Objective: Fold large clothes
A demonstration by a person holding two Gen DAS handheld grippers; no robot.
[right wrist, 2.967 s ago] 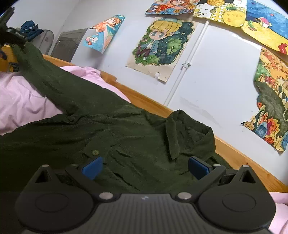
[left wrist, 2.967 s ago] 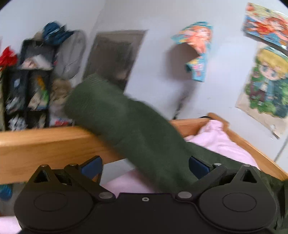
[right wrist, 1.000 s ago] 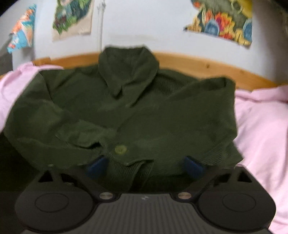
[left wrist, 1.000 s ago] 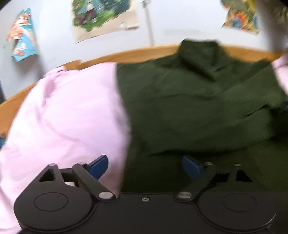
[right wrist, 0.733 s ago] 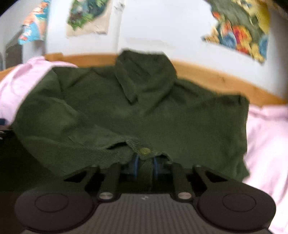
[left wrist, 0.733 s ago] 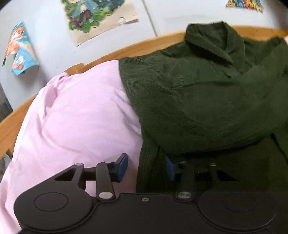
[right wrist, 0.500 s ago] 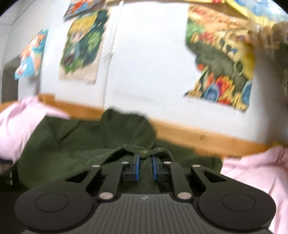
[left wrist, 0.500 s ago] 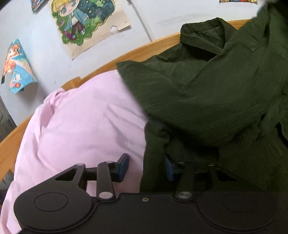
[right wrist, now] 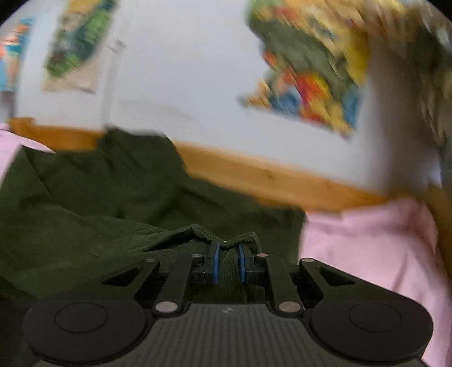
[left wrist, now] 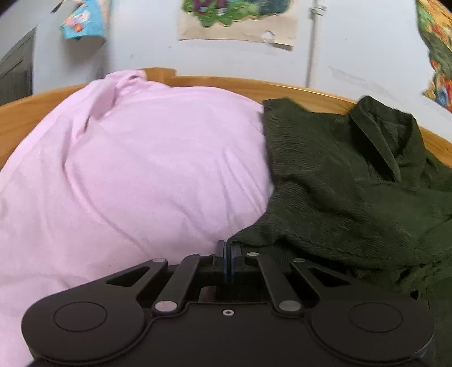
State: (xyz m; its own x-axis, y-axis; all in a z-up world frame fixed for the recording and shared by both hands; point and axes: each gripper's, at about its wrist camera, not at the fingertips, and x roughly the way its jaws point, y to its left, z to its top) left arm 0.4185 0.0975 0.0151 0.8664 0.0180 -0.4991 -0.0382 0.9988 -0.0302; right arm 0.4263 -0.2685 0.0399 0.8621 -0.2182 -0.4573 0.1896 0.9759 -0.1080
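Observation:
A dark green corduroy shirt [left wrist: 339, 183] lies on a pink bed sheet [left wrist: 127, 183], its collar [left wrist: 378, 132] toward the wooden bed rail. My left gripper [left wrist: 227, 251] is shut, with the shirt's left edge meeting its fingertips; whether cloth is pinched between the pads is unclear. In the blurred right wrist view my right gripper [right wrist: 227, 254] is shut on a bunched fold of the shirt [right wrist: 113, 197], held a little above the rest of the cloth.
A wooden bed rail [left wrist: 254, 84] runs along the far side against a pale wall with several posters [left wrist: 234, 22]. A thin pipe [left wrist: 310, 48] runs down the wall. Pink sheet [right wrist: 367, 248] also shows right of the shirt.
My left gripper has closed fully and moved left, so the sheet now fills most of its view. My right gripper stays shut on the fold and is swinging, blurring the wall.

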